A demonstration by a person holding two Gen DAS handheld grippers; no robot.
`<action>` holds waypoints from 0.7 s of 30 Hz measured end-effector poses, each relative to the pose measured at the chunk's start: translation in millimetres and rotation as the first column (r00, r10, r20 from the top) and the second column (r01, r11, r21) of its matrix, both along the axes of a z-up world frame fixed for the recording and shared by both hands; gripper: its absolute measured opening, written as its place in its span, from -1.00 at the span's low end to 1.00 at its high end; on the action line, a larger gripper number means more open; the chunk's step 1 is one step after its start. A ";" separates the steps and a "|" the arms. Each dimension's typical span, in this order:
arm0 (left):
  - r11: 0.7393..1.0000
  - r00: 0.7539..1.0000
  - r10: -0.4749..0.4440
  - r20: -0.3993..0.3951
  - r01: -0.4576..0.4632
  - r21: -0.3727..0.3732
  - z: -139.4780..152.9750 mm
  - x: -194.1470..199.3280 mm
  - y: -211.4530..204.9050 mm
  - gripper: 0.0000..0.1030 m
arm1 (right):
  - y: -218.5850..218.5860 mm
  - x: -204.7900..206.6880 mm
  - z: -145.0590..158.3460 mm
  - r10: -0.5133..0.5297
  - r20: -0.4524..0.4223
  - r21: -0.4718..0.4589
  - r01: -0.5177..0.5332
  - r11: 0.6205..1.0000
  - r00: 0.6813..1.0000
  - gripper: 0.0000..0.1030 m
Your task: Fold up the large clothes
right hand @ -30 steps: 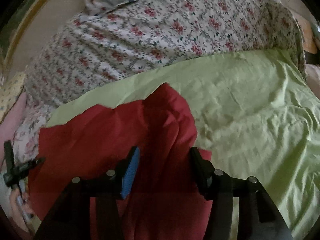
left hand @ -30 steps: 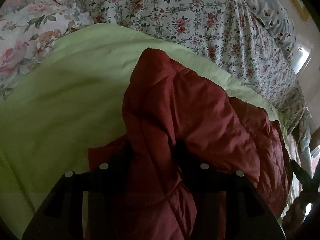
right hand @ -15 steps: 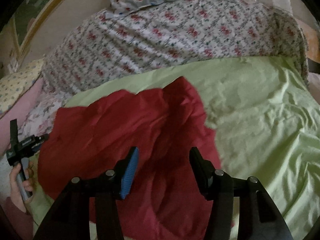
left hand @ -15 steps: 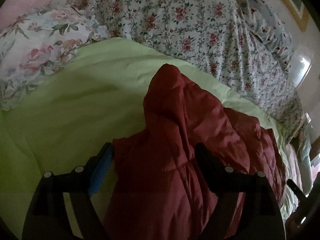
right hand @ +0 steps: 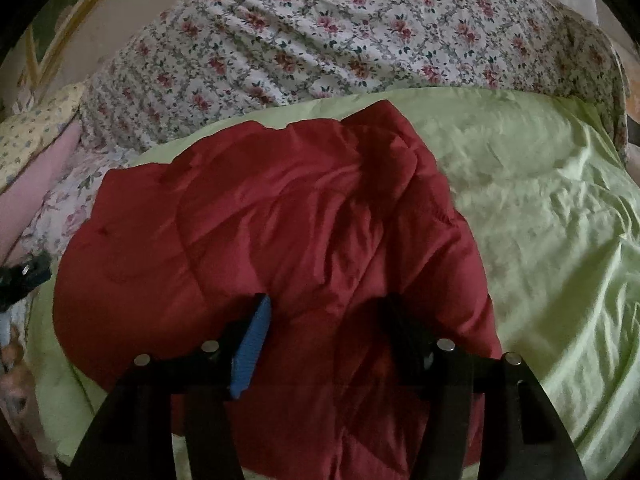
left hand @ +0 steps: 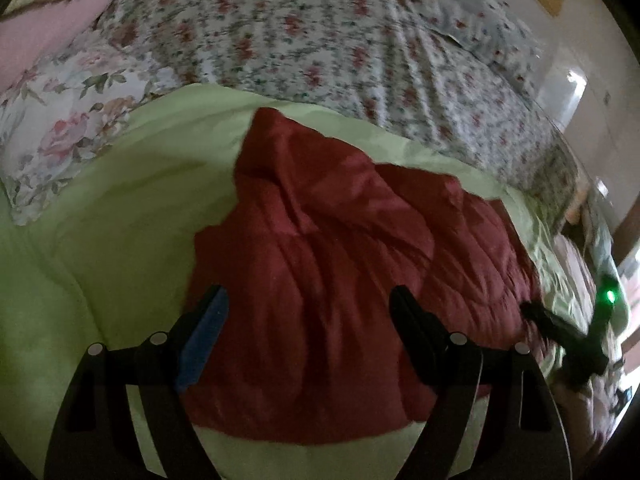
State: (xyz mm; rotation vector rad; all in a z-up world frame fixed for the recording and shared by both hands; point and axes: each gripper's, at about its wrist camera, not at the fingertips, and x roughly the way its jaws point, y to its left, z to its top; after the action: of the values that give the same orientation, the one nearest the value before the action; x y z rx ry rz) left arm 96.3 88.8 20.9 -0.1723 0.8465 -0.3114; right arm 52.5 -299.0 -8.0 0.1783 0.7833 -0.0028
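The left gripper (left hand: 308, 312) had just released the red quilted jacket (left hand: 340, 280); the right gripper's (right hand: 324, 320) jaws had been widening, both now slack, the bundle lying folded at twelve o'clock on the bed (right hand: 540, 208).

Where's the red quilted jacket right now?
The red quilted jacket lies bunched on the green sheet, below the floral bedding, centre in both wrist views.
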 end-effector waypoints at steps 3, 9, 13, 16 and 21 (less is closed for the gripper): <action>0.999 0.999 -0.050 0.003 0.050 0.017 2.6 -13.8 -16.2 0.61 | 0.6 4.9 -3.4 -0.012 0.003 -0.014 0.012 1.000 1.000 0.18; 0.985 0.989 -0.148 0.013 0.146 0.094 2.4 -33.0 -61.0 0.61 | 1.1 8.7 -5.6 -0.023 0.004 -0.025 0.023 0.999 1.000 0.21; 0.978 0.991 -0.127 -0.041 0.132 0.161 -18.1 -22.9 -79.2 0.61 | 0.0 7.9 -5.0 -0.027 0.005 -0.018 0.027 0.999 1.000 0.22; 0.979 0.992 -0.103 -0.077 0.115 0.166 -35.1 -12.4 -80.7 0.68 | -2.7 4.9 -1.9 -0.033 0.001 0.012 0.033 0.999 0.999 0.22; 0.985 0.992 -0.090 -0.086 0.102 0.142 -39.5 -4.8 -77.6 0.74 | 5.5 -9.4 11.2 -0.025 0.014 0.045 0.024 0.999 1.000 0.26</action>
State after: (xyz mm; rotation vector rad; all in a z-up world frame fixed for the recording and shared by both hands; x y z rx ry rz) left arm 91.6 11.2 -18.6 -0.0071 0.9546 -0.3330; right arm 43.1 -293.6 3.2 0.2304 0.7673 -0.0072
